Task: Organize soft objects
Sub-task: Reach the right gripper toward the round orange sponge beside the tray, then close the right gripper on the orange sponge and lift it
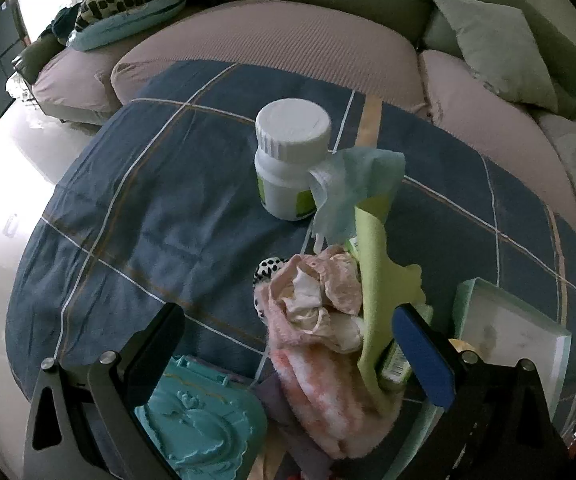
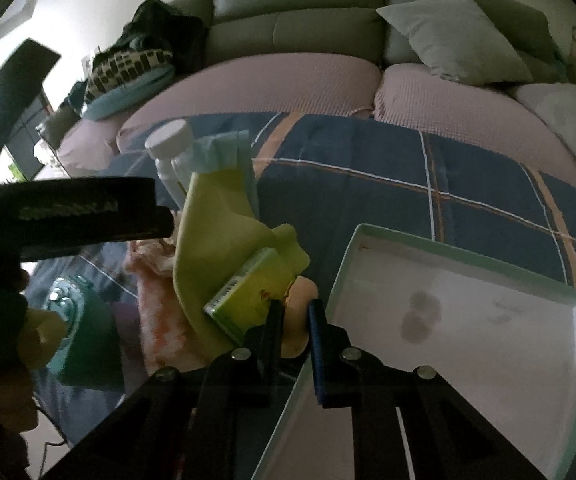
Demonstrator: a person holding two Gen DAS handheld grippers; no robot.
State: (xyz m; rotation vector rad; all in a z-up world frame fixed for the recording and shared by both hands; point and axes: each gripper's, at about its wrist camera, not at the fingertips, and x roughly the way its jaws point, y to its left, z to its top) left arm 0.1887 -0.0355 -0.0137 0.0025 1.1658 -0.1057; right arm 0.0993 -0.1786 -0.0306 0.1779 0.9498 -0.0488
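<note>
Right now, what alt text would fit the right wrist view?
The right claw is closed on a peach soft item beside a small green box and yellow-green cloth, left of an empty white tray on a blue plaid cover.

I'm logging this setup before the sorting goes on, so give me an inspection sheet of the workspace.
Surface: blue plaid cloth, wrinkled.
Job's things: pink fluffy fabric, yellow-green cloth and light blue cloth, heaped together.
Clutter: white bottle upright; teal case; white tray; small green box.
Grippers: left claw open over the heap; right claw closed on a peach-coloured soft piece.
Cables: thin dark cord at lower left.
Surroundings: sofa, cushions.
</note>
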